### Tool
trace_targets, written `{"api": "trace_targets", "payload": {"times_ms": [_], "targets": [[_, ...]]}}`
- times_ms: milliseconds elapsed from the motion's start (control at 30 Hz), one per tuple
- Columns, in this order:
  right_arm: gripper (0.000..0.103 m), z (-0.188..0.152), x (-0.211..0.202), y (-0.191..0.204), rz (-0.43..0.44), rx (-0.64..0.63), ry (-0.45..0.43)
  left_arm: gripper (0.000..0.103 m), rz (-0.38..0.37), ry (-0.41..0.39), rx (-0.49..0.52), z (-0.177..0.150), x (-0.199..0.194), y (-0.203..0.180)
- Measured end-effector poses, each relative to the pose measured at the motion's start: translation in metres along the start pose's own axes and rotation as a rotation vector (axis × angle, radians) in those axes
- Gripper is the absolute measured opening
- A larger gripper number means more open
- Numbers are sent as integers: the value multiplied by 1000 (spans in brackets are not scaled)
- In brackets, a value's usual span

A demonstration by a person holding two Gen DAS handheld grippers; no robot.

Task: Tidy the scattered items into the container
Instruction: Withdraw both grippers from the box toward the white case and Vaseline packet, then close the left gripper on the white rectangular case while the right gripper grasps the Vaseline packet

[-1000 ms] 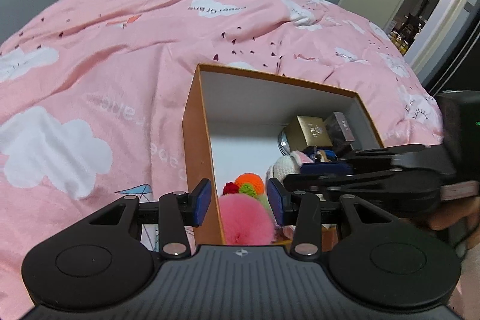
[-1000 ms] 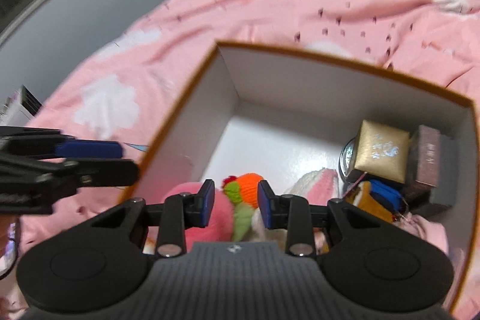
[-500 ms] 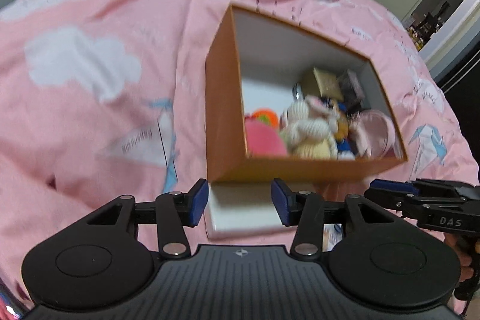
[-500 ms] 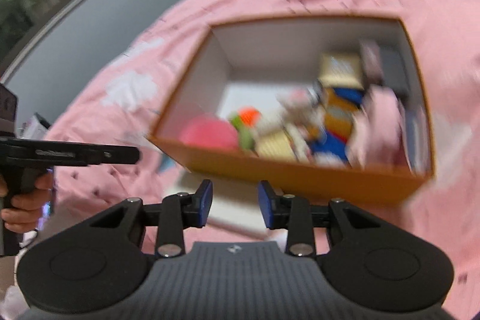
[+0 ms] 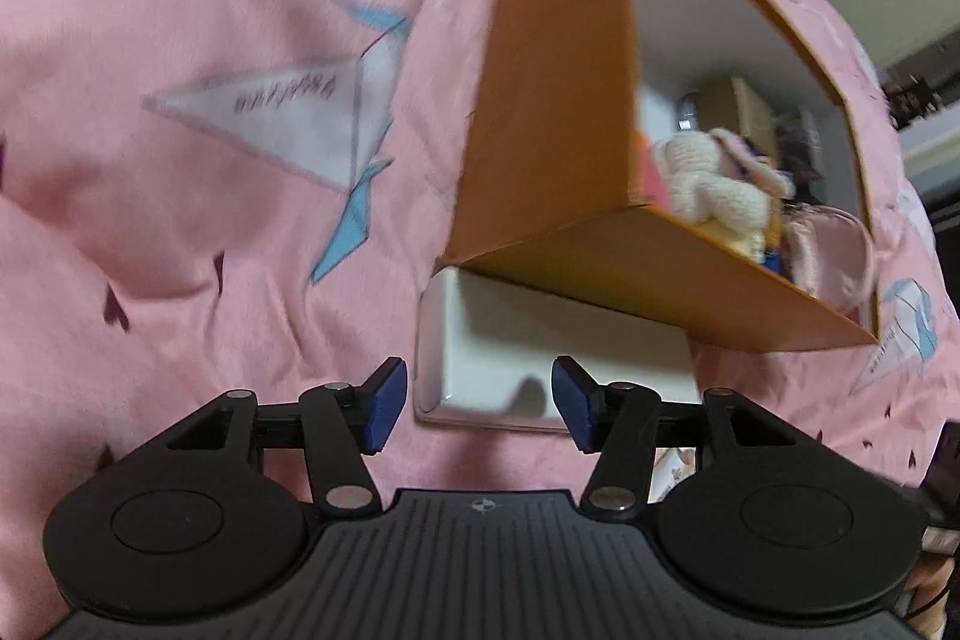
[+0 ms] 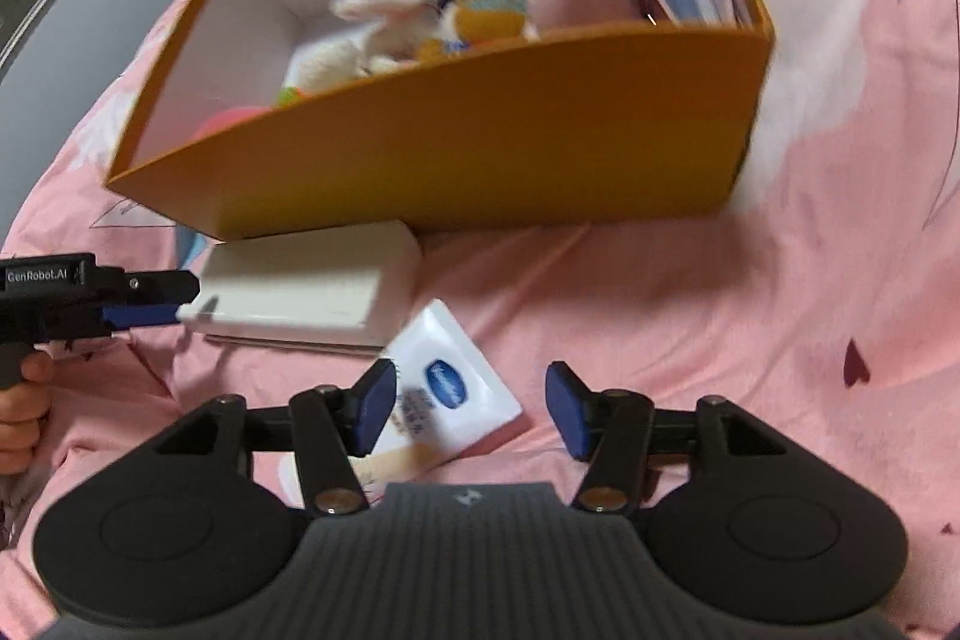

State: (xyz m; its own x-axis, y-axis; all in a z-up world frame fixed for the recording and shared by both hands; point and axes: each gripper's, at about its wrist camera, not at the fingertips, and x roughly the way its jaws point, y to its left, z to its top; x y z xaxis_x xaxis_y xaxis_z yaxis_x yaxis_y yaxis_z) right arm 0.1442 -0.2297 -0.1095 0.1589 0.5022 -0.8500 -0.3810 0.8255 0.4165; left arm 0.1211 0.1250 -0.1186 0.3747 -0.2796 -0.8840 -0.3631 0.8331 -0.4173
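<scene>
Orange box [image 6: 480, 130] on pink bedspread [image 6: 780, 280], full of toys. White case [image 6: 306, 295] just beside its wall; tube [image 6: 444, 400] nearer. Left gripper [image 5: 479, 403] and right gripper [image 6: 471, 415] opening, grasping nothing.

The box [image 6: 480, 148] is orange outside and white inside. The bedspread [image 5: 180, 220] is pink, printed with white clouds, dark hearts and blue-edged paper cranes. The tube [image 6: 456, 400] is white with a blue oval logo

box [image 6: 480, 130] on bed [image 6: 780, 310] | case [image 6: 300, 292] before box | tube [image 6: 444, 394] before case
</scene>
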Motion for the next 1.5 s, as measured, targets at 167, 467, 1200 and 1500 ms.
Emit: {"api": "trace_targets", "payload": {"times_ms": [167, 467, 1200, 1500], "targets": [[62, -2, 14, -5, 17, 28, 45, 67, -34, 29, -61, 0, 14, 12], [70, 2, 28, -11, 79, 73, 74, 81, -101, 71, -113, 1, 34, 22], [25, 0, -16, 39, 227, 106, -52, 39, -222, -73, 5, -25, -32, -20], [29, 6, 21, 54, 195, 139, -6, 40, -270, -38, -15, -11, -8, -36]]}}
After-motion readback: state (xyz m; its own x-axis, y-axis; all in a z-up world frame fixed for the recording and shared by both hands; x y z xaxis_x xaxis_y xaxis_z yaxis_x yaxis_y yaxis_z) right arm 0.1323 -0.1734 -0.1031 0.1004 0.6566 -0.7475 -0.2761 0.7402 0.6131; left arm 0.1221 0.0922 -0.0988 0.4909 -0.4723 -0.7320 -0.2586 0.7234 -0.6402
